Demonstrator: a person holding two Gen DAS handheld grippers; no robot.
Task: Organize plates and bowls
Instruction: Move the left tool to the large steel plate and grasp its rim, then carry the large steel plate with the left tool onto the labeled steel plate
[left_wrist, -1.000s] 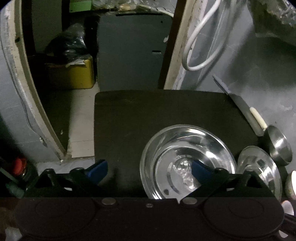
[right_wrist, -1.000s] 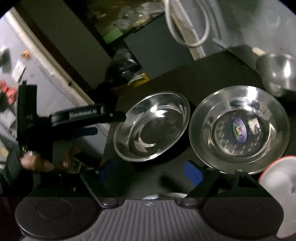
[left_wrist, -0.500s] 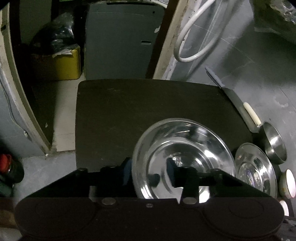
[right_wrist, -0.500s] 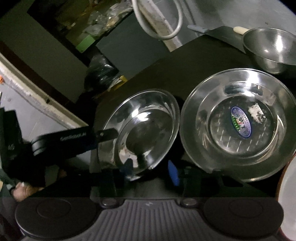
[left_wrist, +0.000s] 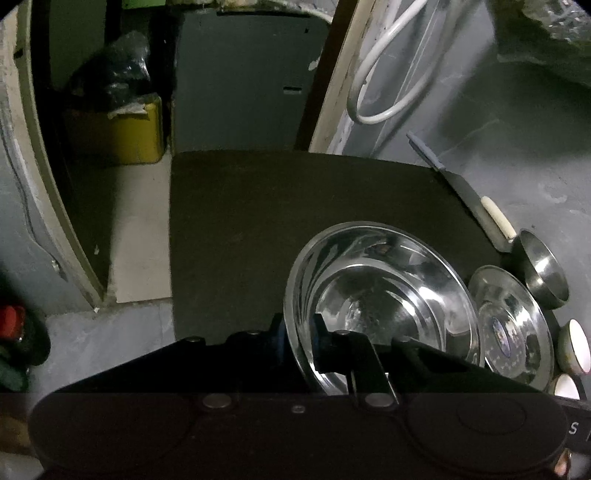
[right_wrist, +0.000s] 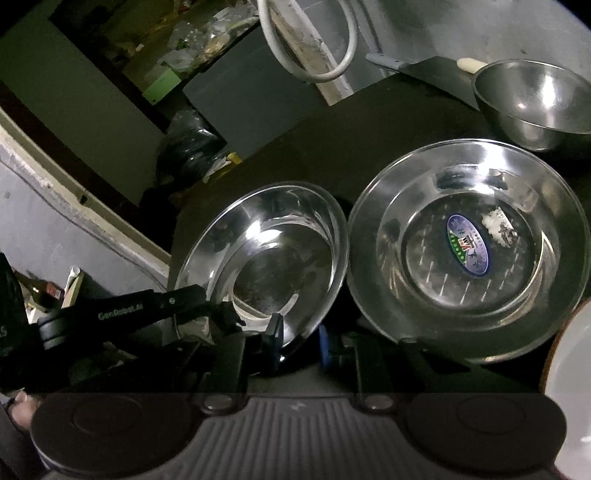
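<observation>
A wide steel bowl (left_wrist: 380, 295) sits on the dark table (left_wrist: 295, 199); it also shows in the right wrist view (right_wrist: 269, 258). My left gripper (left_wrist: 299, 343) is shut on its near-left rim, and it shows in the right wrist view (right_wrist: 207, 306). My right gripper (right_wrist: 301, 339) is shut on the same bowl's near rim. A steel plate with a blue sticker (right_wrist: 469, 247) lies just right of the bowl, also seen in the left wrist view (left_wrist: 509, 328). A smaller steel bowl (right_wrist: 535, 103) stands behind the plate.
A cleaver (left_wrist: 469, 199) with a pale handle lies at the table's far right. Small white cups (left_wrist: 574, 347) stand at the right edge. A white dish (right_wrist: 572, 391) is at the near right. A white hose (left_wrist: 388, 74) hangs on the wall. The floor drops off left of the table.
Both grippers have closed from open onto the wide bowl's rim. The left one shifted right to the rim; the right one came in closer to the bowl.
</observation>
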